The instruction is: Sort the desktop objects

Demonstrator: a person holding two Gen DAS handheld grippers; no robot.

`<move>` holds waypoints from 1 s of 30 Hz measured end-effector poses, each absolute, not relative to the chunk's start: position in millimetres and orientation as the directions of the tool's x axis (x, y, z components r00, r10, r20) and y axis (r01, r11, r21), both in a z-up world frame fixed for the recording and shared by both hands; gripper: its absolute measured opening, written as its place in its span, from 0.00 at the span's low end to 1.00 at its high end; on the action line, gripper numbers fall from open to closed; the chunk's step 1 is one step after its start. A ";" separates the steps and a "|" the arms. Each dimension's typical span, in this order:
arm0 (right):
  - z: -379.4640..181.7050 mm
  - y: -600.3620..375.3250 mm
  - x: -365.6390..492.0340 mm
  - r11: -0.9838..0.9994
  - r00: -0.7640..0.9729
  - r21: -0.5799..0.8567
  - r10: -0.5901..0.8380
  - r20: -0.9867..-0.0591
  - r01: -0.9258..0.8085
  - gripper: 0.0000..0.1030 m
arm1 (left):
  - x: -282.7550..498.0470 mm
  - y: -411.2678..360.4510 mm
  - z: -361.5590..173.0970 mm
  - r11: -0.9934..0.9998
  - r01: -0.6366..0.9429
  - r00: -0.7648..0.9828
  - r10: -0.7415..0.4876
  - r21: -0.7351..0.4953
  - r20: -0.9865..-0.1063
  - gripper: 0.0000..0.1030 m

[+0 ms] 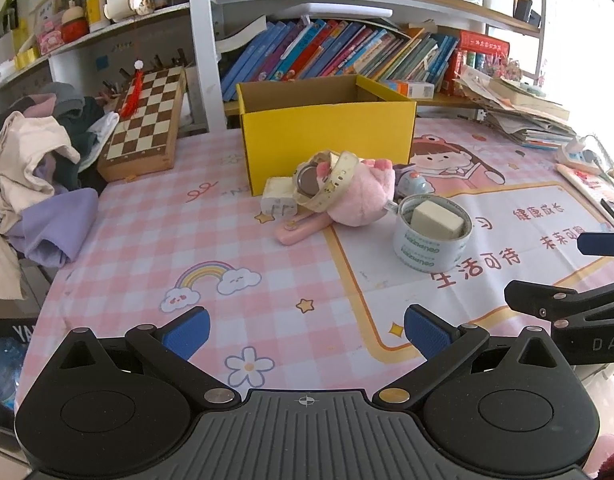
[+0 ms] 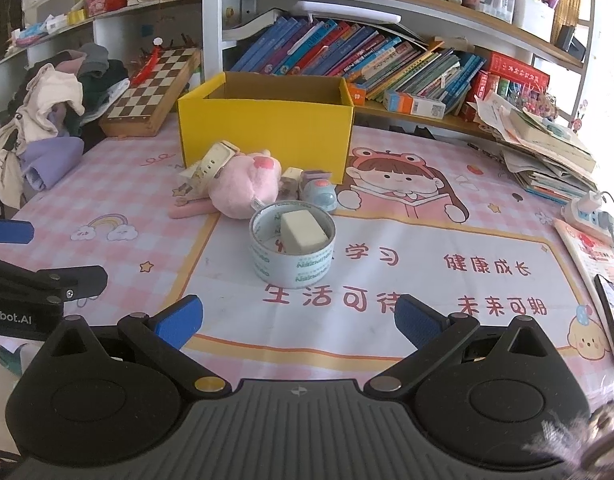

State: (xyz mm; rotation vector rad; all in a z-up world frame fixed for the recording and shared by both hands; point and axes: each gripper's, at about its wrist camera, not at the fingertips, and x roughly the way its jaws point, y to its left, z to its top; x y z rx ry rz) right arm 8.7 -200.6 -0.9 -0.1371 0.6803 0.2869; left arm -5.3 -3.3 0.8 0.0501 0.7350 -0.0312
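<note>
An open yellow box (image 1: 327,136) (image 2: 267,132) stands at the back of the desk. In front of it lies a pile: a pink plush toy (image 1: 363,196) (image 2: 239,188), a cream watch strap (image 1: 335,180) (image 2: 211,164), a cream eraser block (image 1: 279,196), a pink stapler (image 1: 303,230) and a small blue gadget (image 2: 321,194). A tape roll (image 1: 431,240) (image 2: 293,254) holds a cream block (image 2: 303,230). My left gripper (image 1: 307,334) and right gripper (image 2: 297,322) are open and empty, short of the pile.
A chessboard (image 1: 147,120) and heaped clothes (image 1: 31,168) lie at the left. Books fill the shelf (image 2: 347,56) behind the box. Stacked papers (image 2: 547,148), a power strip (image 2: 587,212) and a phone (image 2: 613,316) are at the right.
</note>
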 end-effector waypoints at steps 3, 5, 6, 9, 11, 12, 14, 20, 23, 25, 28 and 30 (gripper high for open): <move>-0.8 -199.7 8.6 0.952 0.740 -0.032 0.216 -0.637 -0.305 1.00 | -5.5 -3.6 0.7 0.998 0.048 0.741 -0.012 0.034 -0.671 1.00; -0.7 -199.8 8.4 0.951 0.740 -0.033 0.217 -0.637 -0.307 1.00 | -5.5 -3.7 0.8 0.998 0.049 0.741 -0.012 0.036 -0.671 1.00; -0.7 -199.8 8.3 0.951 0.739 -0.033 0.217 -0.637 -0.308 1.00 | -5.5 -3.6 0.9 0.998 0.049 0.742 -0.011 0.039 -0.670 1.00; -0.5 -200.0 8.0 0.950 0.739 -0.034 0.219 -0.637 -0.311 1.00 | -5.1 -3.4 0.9 0.998 0.045 0.742 -0.004 0.044 -0.670 1.00; -0.5 -199.6 7.8 0.950 0.739 -0.035 0.218 -0.637 -0.311 1.00 | -5.2 -2.8 0.8 0.998 0.041 0.743 -0.002 0.043 -0.670 1.00; -0.4 -199.8 7.6 0.950 0.740 -0.035 0.219 -0.636 -0.311 1.00 | -5.2 -2.5 0.8 0.998 0.040 0.743 -0.002 0.042 -0.669 1.00; -0.2 -198.9 7.2 0.949 0.741 -0.036 0.219 -0.634 -0.312 1.00 | -5.6 -2.3 1.0 0.998 0.040 0.744 -0.001 0.042 -0.668 1.00; 0.8 -196.1 5.6 0.946 0.744 -0.041 0.225 -0.629 -0.321 1.00 | -6.6 -1.8 0.7 0.998 0.041 0.746 -0.002 0.043 -0.666 1.00; 1.2 -195.2 5.2 0.945 0.745 -0.043 0.226 -0.628 -0.323 1.00 | -6.8 -1.3 0.6 0.998 0.039 0.745 -0.001 0.042 -0.667 1.00; 0.9 -195.1 4.7 0.945 0.746 -0.043 0.227 -0.626 -0.323 1.00 | -6.9 -0.9 0.7 0.998 0.038 0.745 -0.001 0.041 -0.667 1.00; 0.4 -195.1 4.0 0.945 0.748 -0.042 0.228 -0.623 -0.324 1.00 | -7.3 -0.6 0.4 0.998 0.036 0.745 0.002 0.043 -0.667 1.00; 0.5 -194.6 3.7 0.944 0.747 -0.040 0.232 -0.623 -0.327 1.00 | -7.2 0.3 0.7 0.998 0.032 0.745 0.006 0.045 -0.667 1.00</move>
